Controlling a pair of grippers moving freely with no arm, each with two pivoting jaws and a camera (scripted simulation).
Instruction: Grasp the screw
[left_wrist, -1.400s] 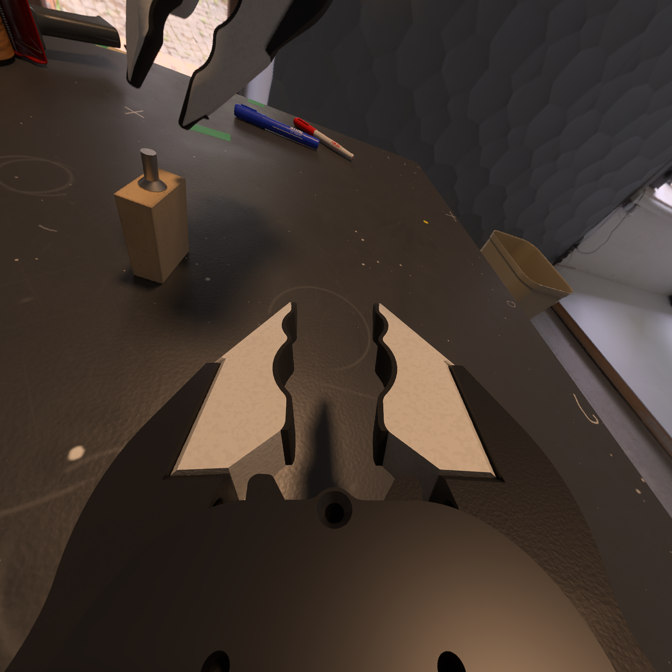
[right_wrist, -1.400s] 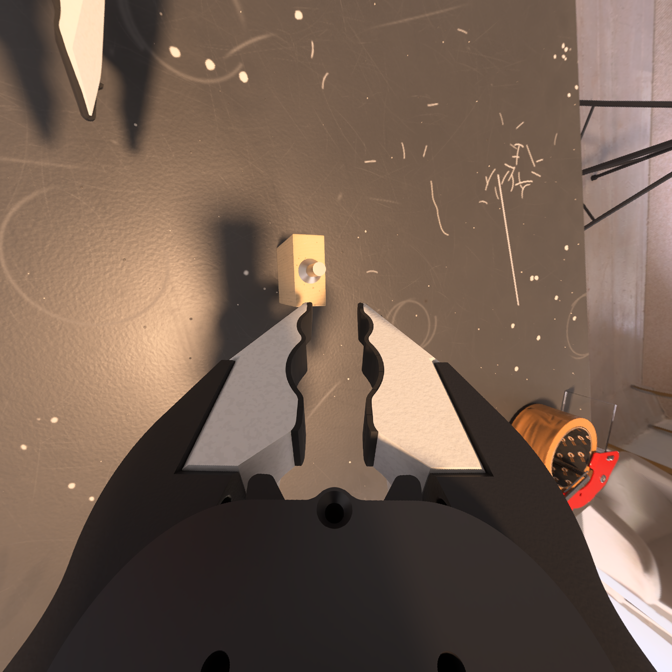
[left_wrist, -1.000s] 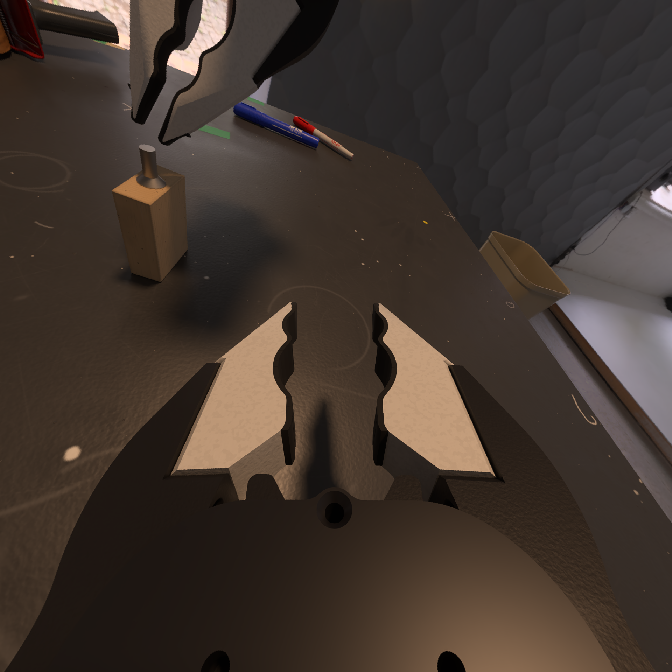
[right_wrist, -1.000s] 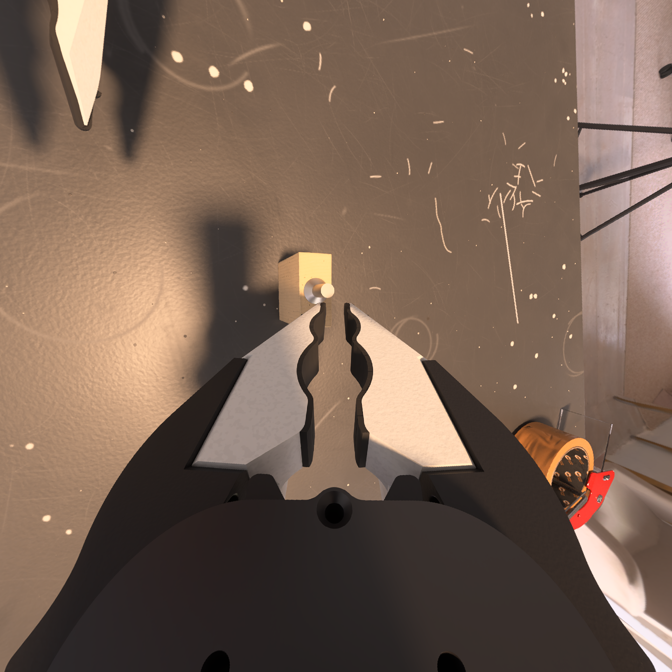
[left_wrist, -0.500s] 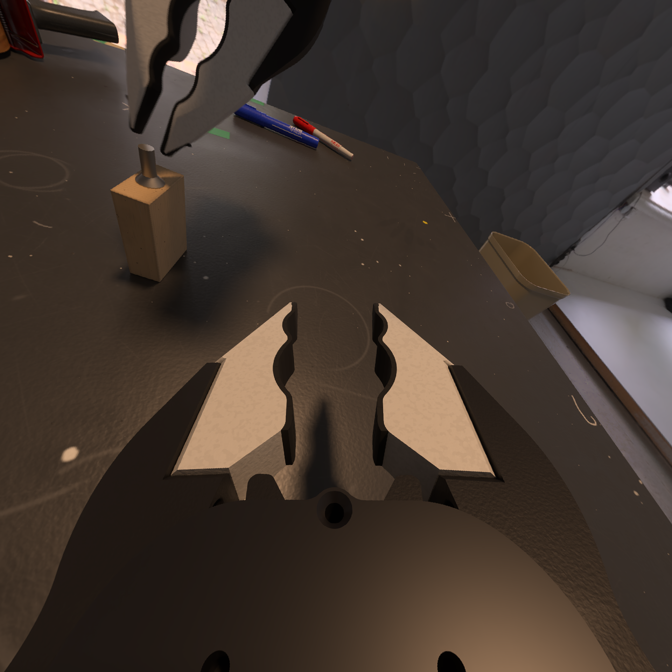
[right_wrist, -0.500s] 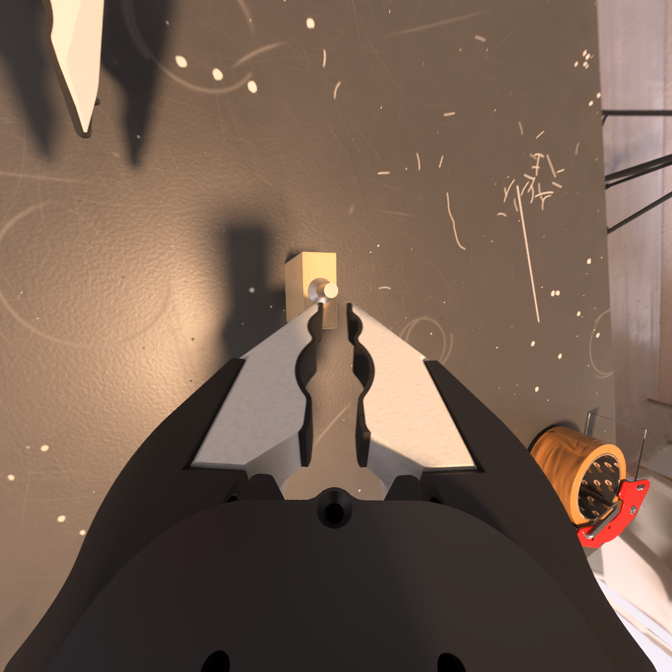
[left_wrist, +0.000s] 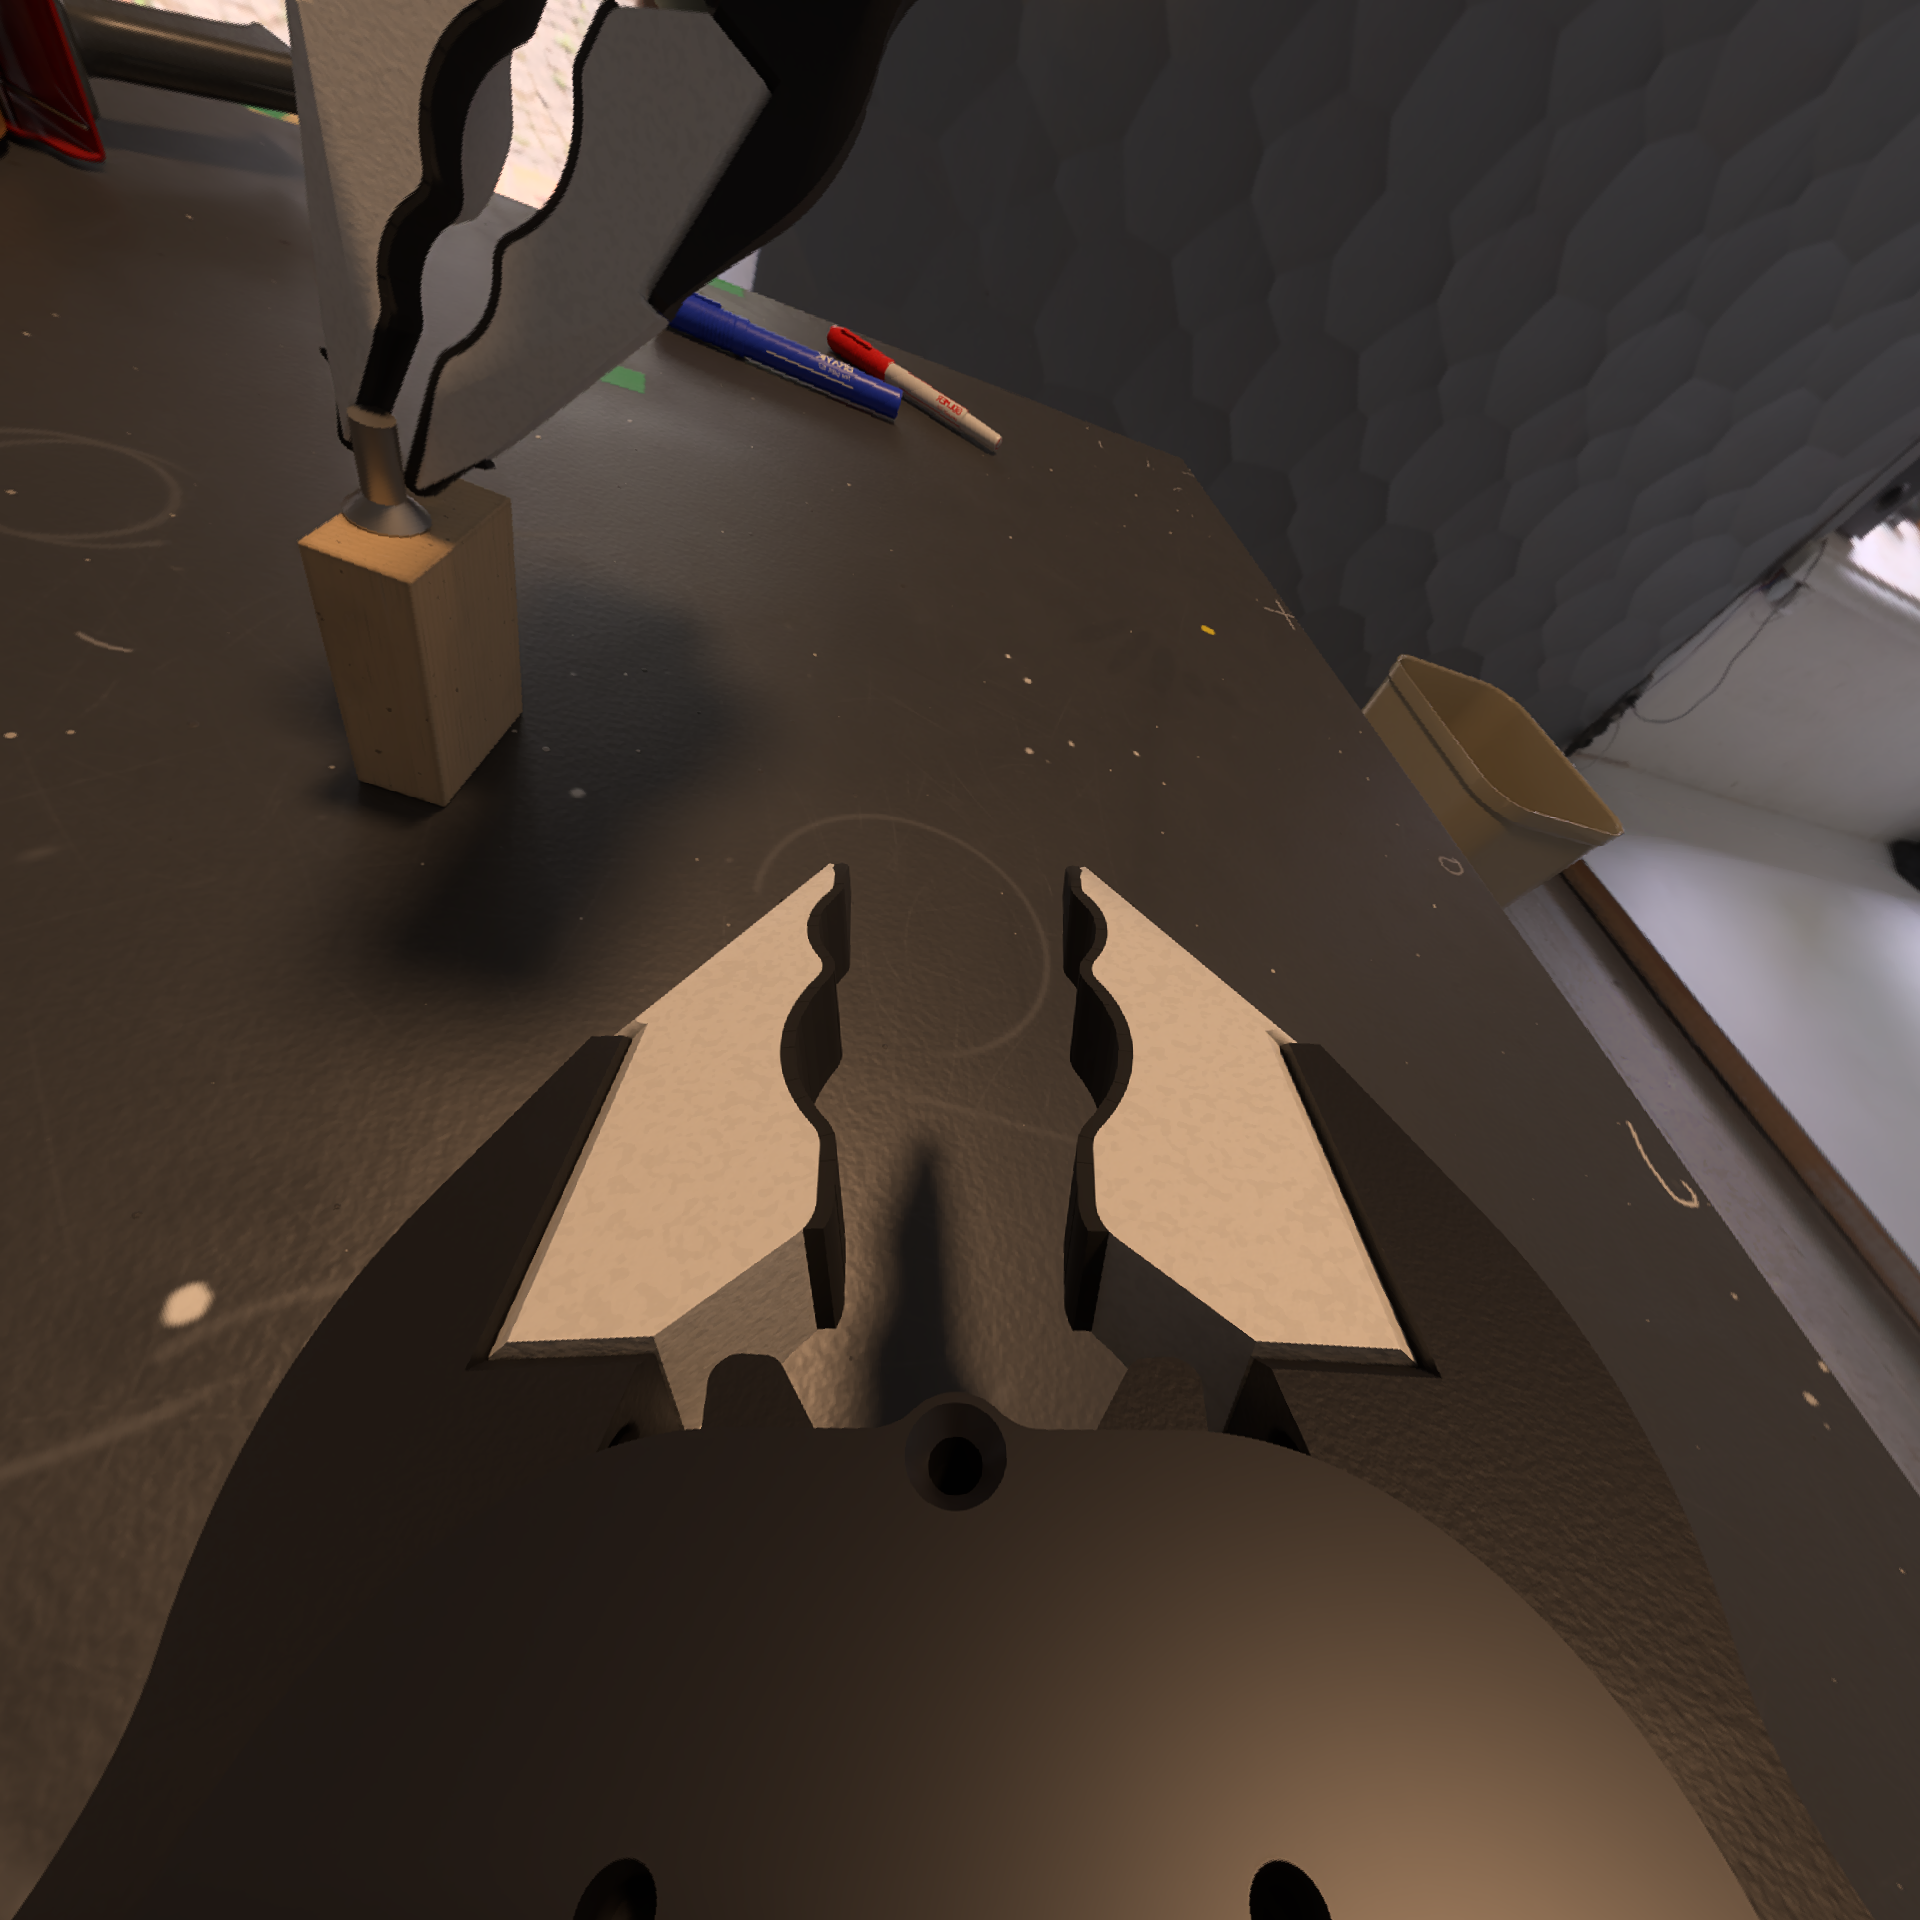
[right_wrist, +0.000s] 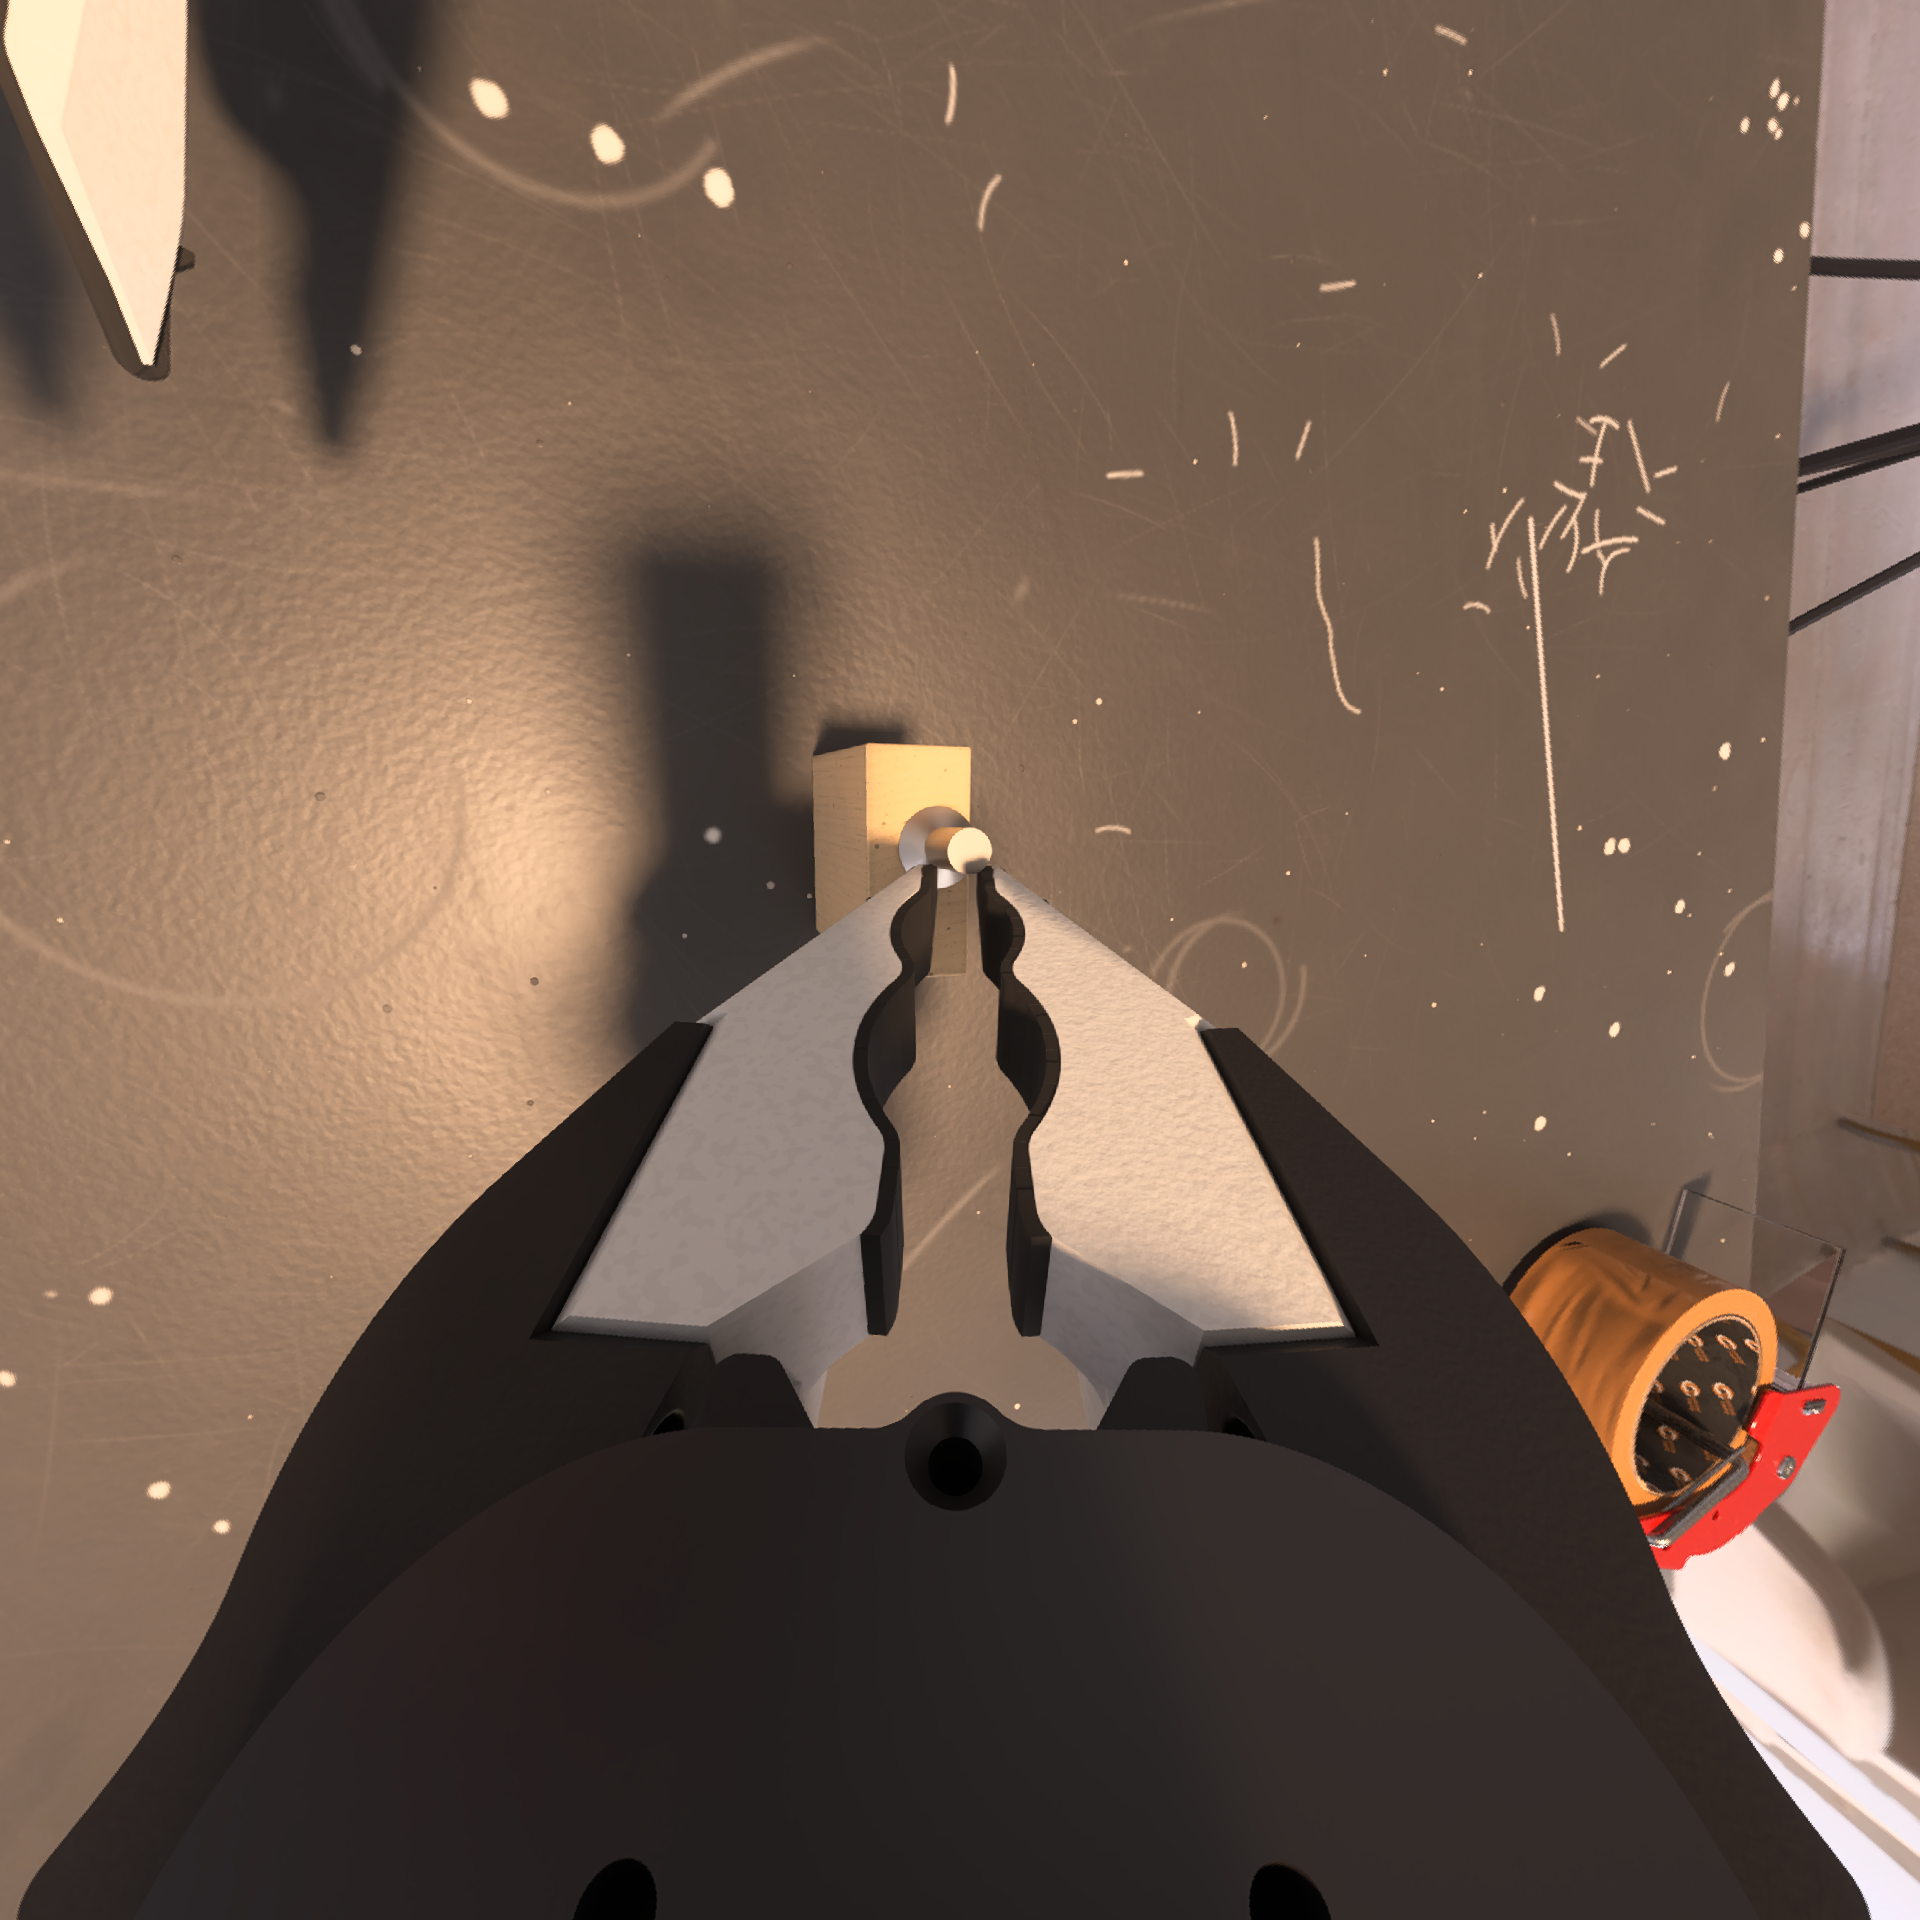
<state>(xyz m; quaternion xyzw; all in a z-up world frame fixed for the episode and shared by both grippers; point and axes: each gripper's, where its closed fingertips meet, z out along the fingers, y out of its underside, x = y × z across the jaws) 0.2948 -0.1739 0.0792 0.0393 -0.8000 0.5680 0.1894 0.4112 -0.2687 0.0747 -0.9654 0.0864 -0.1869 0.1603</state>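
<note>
Wooden block (left_wrist: 421, 644) stands upright on the dark table (left_wrist: 935, 644), holding the grey screw (left_wrist: 376, 473) shank-up so it can be pinched from above. The right gripper (right_wrist: 954, 878) hangs over it, narrowed, its tips flanking the shank's top end; whether they touch it I cannot tell. The left gripper (left_wrist: 954, 883) idles well apart, spread wide and empty

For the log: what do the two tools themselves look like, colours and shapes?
Both match: the left tool and right tool each have a rounded matte black body with a small round hole, carrying two pale, speckled triangular fingers whose dark inner edges are wavy. No cables or markings show.
</note>
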